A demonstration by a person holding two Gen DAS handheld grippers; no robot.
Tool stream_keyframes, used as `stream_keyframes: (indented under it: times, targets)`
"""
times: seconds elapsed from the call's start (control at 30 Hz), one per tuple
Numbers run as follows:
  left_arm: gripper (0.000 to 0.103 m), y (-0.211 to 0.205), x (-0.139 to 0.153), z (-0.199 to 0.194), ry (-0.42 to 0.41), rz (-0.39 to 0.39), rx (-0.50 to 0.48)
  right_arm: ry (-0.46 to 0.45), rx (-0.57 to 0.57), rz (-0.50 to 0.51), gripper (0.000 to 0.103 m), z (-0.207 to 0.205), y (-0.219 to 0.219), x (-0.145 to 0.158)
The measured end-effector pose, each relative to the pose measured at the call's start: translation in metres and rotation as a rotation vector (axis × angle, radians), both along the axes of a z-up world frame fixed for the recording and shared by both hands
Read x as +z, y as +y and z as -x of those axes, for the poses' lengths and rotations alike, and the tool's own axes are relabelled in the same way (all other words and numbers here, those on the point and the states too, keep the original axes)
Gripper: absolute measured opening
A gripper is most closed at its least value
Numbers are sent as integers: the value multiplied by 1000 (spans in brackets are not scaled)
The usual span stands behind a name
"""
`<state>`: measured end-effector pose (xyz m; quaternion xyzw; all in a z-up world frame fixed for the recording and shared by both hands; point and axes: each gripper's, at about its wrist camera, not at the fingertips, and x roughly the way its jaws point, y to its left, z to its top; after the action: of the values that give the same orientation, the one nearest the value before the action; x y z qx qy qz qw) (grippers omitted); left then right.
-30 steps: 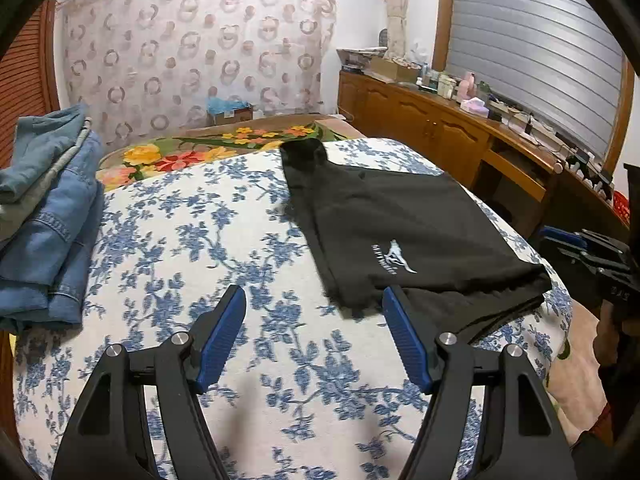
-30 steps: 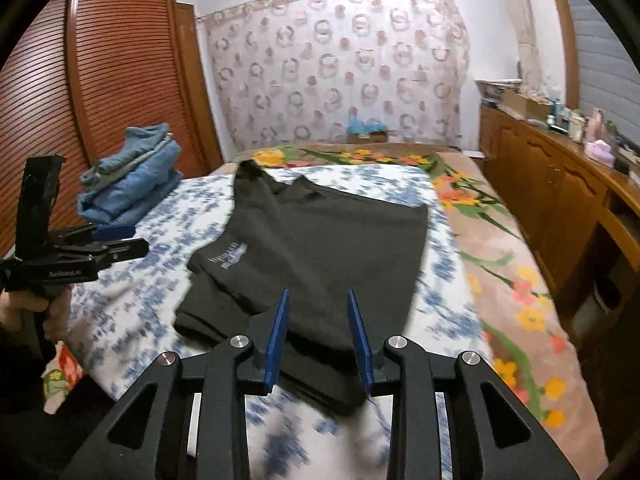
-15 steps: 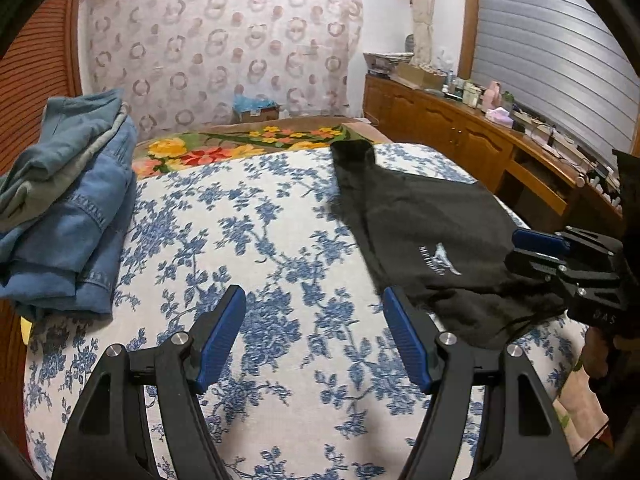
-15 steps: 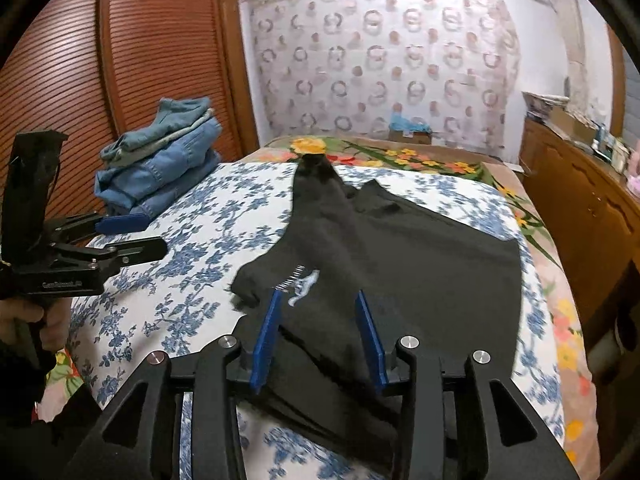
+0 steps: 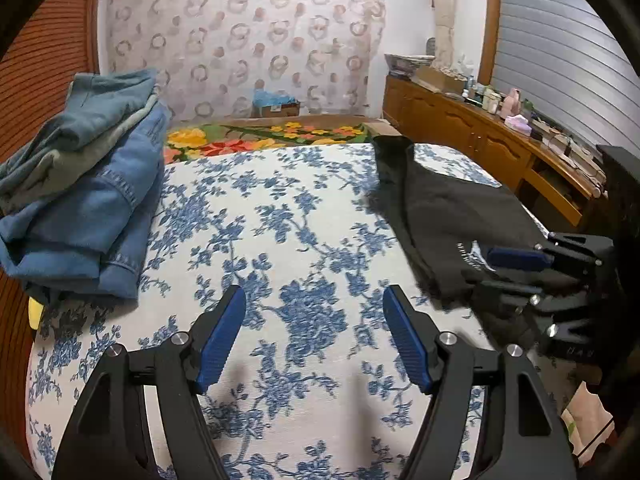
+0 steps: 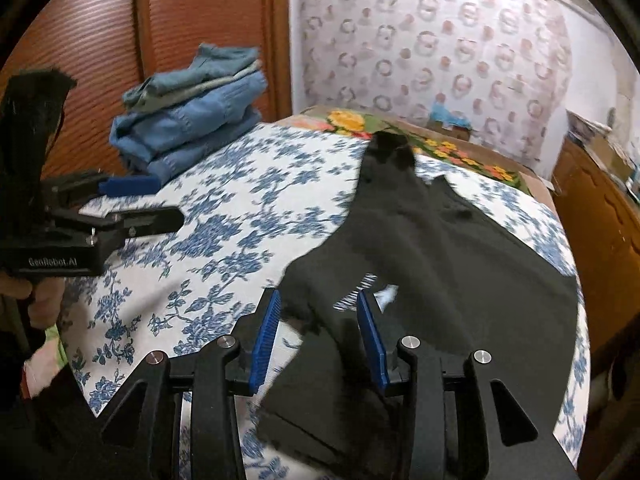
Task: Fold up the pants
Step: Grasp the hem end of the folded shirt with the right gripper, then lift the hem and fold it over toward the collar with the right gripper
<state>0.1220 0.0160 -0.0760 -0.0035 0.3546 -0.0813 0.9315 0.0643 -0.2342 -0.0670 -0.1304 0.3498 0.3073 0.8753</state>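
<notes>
A bed (image 5: 304, 216) wears a white sheet with blue flowers. A stack of folded denim (image 5: 80, 200) sits at its left edge (against a reddish slatted wardrobe (image 6: 100, 40)). A wooden sideboard (image 5: 480, 144) carries bottles; a ring-patterned curtain (image 5: 248, 40) hangs behind.

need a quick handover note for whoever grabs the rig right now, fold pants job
Left gripper: open, empty, over bare floral bedspread.
Right gripper: open, empty, just above the near edge of the black pants.
Pants lie on the bed's right side, partly doubled over near the logo.
Stack of jeans sits far left.
Left: grip the pants and finish folding.
</notes>
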Motion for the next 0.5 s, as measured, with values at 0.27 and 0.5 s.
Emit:
stream_keyframes:
  times: [0.27,0.5]
  targets:
    - [72,9,-3,2,6,14,14,-31,1,135,41,-17,26,-14]
    - [72,6,-6,3,10,16,1,-58,-42,115,4,-28,32,-12]
